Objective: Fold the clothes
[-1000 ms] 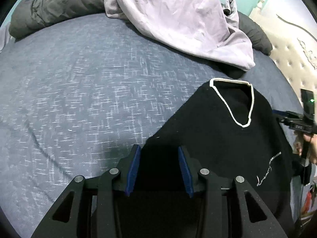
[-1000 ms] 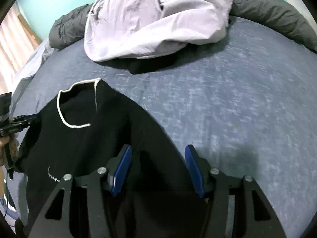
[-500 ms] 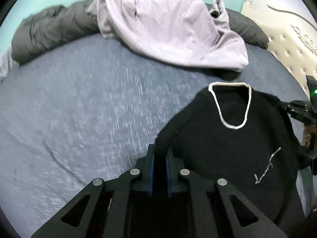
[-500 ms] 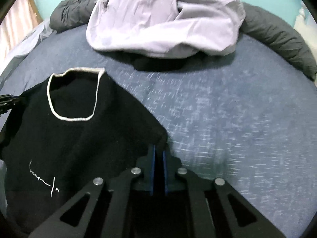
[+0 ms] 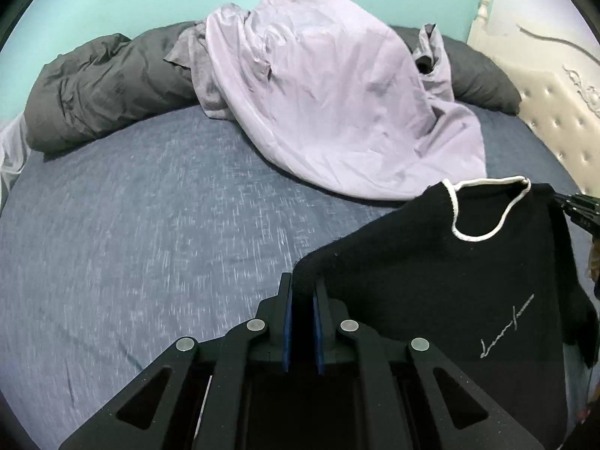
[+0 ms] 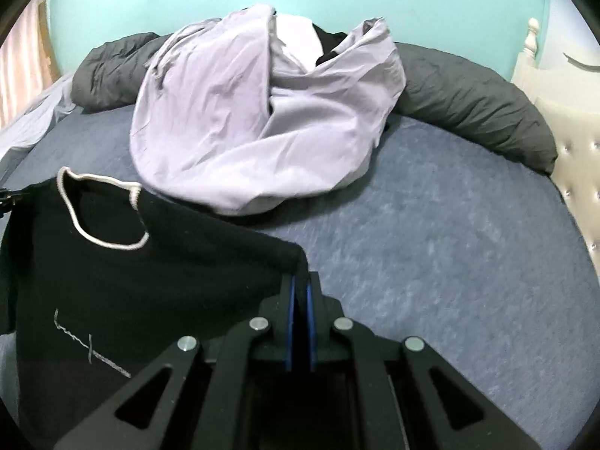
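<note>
the bed (image 5: 131, 232) has a purple sheet (image 5: 330, 105) piled at the back. a black top (image 5: 450, 281) hangs over the bed, held up. the left gripper (image 5: 300, 300) and right gripper (image 6: 299, 292) each have fingers pinched tight on a shoulder corner.

Each gripper, left (image 5: 300, 292) and right (image 6: 300, 285), is matte black with triangular cut-outs in its linkage arms, four round silver screws across the joints, and blue pads lining the fingers (image 5: 287, 322).

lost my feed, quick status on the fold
Left gripper and right gripper shut on black white-collared knit top, held up. Crumpled lilac sheet heaped just beyond.
</note>
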A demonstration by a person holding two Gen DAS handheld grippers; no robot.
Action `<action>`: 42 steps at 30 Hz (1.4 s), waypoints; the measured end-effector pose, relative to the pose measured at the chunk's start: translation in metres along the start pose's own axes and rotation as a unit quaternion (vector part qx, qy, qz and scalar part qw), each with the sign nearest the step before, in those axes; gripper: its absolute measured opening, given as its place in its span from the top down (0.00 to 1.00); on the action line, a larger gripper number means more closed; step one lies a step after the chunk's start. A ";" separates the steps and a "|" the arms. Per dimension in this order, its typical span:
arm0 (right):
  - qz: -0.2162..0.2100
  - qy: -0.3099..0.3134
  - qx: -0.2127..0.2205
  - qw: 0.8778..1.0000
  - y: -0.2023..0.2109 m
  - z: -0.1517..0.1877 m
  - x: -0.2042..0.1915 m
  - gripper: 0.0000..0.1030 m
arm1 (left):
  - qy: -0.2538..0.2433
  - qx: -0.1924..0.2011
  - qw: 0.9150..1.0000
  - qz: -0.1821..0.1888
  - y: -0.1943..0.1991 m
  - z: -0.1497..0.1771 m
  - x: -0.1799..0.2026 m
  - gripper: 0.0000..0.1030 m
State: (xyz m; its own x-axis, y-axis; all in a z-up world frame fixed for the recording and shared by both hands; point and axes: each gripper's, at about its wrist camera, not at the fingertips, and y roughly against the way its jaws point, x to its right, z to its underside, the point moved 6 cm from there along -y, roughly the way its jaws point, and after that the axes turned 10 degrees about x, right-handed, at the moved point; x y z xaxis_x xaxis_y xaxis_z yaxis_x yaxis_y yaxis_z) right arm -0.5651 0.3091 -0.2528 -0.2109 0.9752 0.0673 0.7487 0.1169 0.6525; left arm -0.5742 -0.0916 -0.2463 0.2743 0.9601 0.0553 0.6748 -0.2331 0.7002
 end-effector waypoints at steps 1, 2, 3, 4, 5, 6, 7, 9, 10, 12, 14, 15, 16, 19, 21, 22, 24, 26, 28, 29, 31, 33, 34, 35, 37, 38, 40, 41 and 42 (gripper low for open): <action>0.003 0.001 -0.005 1.000 -0.006 -0.002 0.002 0.95 | -0.002 -0.005 1.000 -0.002 -0.009 -0.001 0.000 0.91; 0.006 0.003 -0.011 1.000 -0.012 -0.003 0.004 0.95 | -0.004 -0.009 1.000 -0.005 -0.018 -0.002 0.000 0.91; 0.009 0.009 -0.018 1.000 -0.021 -0.004 0.004 0.95 | -0.006 -0.014 1.000 -0.007 -0.027 -0.002 0.001 0.91; 0.010 0.013 -0.022 1.000 -0.027 -0.003 0.004 0.95 | -0.005 -0.017 1.000 -0.008 -0.035 -0.003 0.000 0.91; 0.011 0.011 -0.026 1.000 -0.036 -0.002 0.005 0.95 | -0.002 -0.018 1.000 -0.010 -0.043 -0.003 -0.001 0.91; 0.011 0.006 -0.030 0.999 -0.042 0.000 0.008 0.95 | 0.002 -0.021 1.000 -0.012 -0.048 -0.001 -0.002 0.91; 0.014 0.002 -0.034 0.999 -0.049 0.003 0.010 0.95 | 0.006 -0.025 1.000 -0.013 -0.057 0.000 -0.003 0.91; 0.017 -0.007 -0.043 0.999 -0.064 0.010 0.012 0.95 | 0.006 -0.035 0.999 -0.017 -0.076 0.008 -0.002 0.91; 0.018 -0.008 -0.049 0.999 -0.072 0.015 0.013 0.95 | 0.006 -0.041 0.999 -0.020 -0.085 0.014 -0.002 0.91; 0.019 -0.010 -0.060 0.998 -0.086 0.025 0.014 0.95 | 0.008 -0.050 0.998 -0.025 -0.098 0.022 -0.004 0.90; 0.017 -0.015 -0.069 0.997 -0.098 0.035 0.016 0.95 | 0.009 -0.052 0.998 -0.031 -0.109 0.031 -0.004 0.89; 0.012 -0.019 -0.071 0.997 -0.102 0.039 0.017 0.95 | 0.011 -0.052 0.998 -0.031 -0.111 0.033 -0.005 0.86; 0.006 -0.024 -0.074 0.997 -0.106 0.042 0.018 0.94 | 0.014 -0.054 0.998 -0.033 -0.114 0.036 -0.005 0.86; -0.011 -0.052 -0.066 0.996 -0.110 0.045 0.026 0.83 | 0.017 -0.040 0.999 -0.032 -0.107 0.032 -0.005 0.84; -0.022 -0.077 -0.044 0.996 -0.102 0.039 0.033 0.75 | 0.031 -0.029 0.999 -0.034 -0.096 0.026 -0.008 0.77; -0.027 -0.092 -0.027 0.995 -0.095 0.034 0.038 0.73 | 0.031 -0.022 0.999 -0.036 -0.091 0.024 -0.007 0.77; -0.038 -0.111 -0.003 0.993 -0.081 0.024 0.043 0.70 | 0.029 -0.013 0.999 -0.037 -0.082 0.020 -0.006 0.76; -0.056 -0.112 0.009 0.992 -0.072 0.014 0.039 0.69 | 0.022 -0.016 0.999 -0.035 -0.078 0.019 -0.001 0.76; -0.072 -0.093 0.010 0.993 -0.068 0.008 0.025 0.69 | 0.013 -0.022 0.999 -0.032 -0.079 0.022 0.004 0.75; -0.079 -0.072 0.004 0.994 -0.069 0.007 0.012 0.69 | 0.009 -0.025 0.999 -0.030 -0.080 0.023 0.006 0.75; -0.093 -0.029 -0.009 0.995 -0.072 0.004 -0.013 0.69 | 0.008 -0.028 0.999 -0.027 -0.086 0.027 0.007 0.71; -0.107 -0.003 -0.022 0.994 -0.081 0.006 -0.033 0.69 | 0.005 -0.029 0.999 -0.025 -0.093 0.029 0.006 0.67; -0.107 0.011 -0.031 0.994 -0.087 0.008 -0.042 0.69 | 0.004 -0.030 0.999 -0.024 -0.096 0.030 0.006 0.66; -0.107 0.025 -0.039 0.993 -0.094 0.010 -0.051 0.69 | 0.004 -0.031 0.999 -0.024 -0.099 0.030 0.006 0.66; -0.106 0.049 -0.055 0.992 -0.108 0.013 -0.066 0.70 | 0.006 -0.029 0.999 -0.022 -0.106 0.031 0.004 0.66; -0.105 0.055 -0.058 0.991 -0.113 0.014 -0.072 0.77 | 0.009 -0.028 0.999 -0.022 -0.108 0.031 0.004 0.66; -0.097 0.061 -0.064 0.991 -0.124 0.013 -0.077 0.85 | 0.009 -0.024 0.999 -0.020 -0.110 0.031 0.002 0.66; -0.090 0.061 -0.067 0.992 -0.128 0.011 -0.078 0.86 | 0.008 -0.023 1.000 -0.019 -0.111 0.031 0.002 0.66; -0.082 0.060 -0.070 0.992 -0.133 0.010 -0.078 0.87 | 0.006 -0.022 1.000 -0.018 -0.111 0.031 0.002 0.66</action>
State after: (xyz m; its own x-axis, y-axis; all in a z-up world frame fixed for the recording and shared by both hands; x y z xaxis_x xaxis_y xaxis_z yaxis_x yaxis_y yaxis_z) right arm -0.6417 0.2196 -0.3522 -0.4026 0.9147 0.0352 0.6051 0.2371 0.7600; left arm -0.6275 -0.0686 -0.3457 0.2411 0.9698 0.0376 0.6533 -0.1908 0.7326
